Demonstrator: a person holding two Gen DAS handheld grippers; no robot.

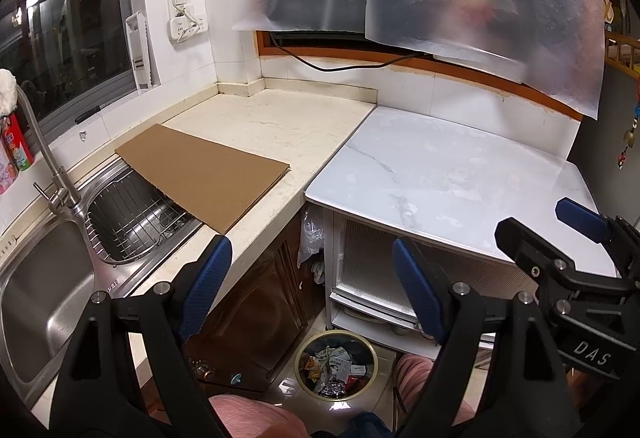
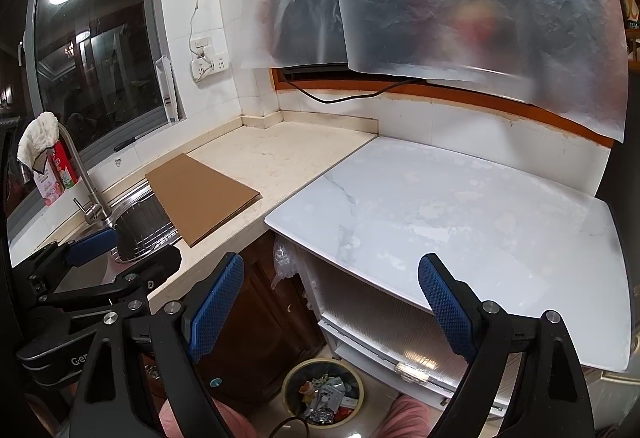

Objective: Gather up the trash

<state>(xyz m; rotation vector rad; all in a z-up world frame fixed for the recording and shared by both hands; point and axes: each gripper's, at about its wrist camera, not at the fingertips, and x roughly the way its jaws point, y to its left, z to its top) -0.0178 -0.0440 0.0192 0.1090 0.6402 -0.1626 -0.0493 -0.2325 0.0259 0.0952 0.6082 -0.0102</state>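
Stuff behind the frosted plastic sheets (image 2: 480, 10) is just a blur; the trash bin (image 1: 336, 366) sits on the floor, full of wrappers, below and between both hand-held grippers; left hand-held gripper (image 1: 312, 294) and right hand-held gripper (image 2: 332, 302) both gape, holding nothing, above the desk (image 2: 460, 206) edge.

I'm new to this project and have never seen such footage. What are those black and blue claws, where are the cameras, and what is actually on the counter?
The claws are two hand-held grippers, worked by a person, not a robot. Each carries a wide-angle camera looking along its blue-padded fingers. One picture comes from the left gripper, the other from the right gripper; each also glimpses the other at its edge. Both are open and hold nothing. On the beige counter lies a flat cardboard sheet, partly overhanging the sink and its wire rack. The white marble top beside it carries no objects. On the floor below stands a trash bin holding wrappers.
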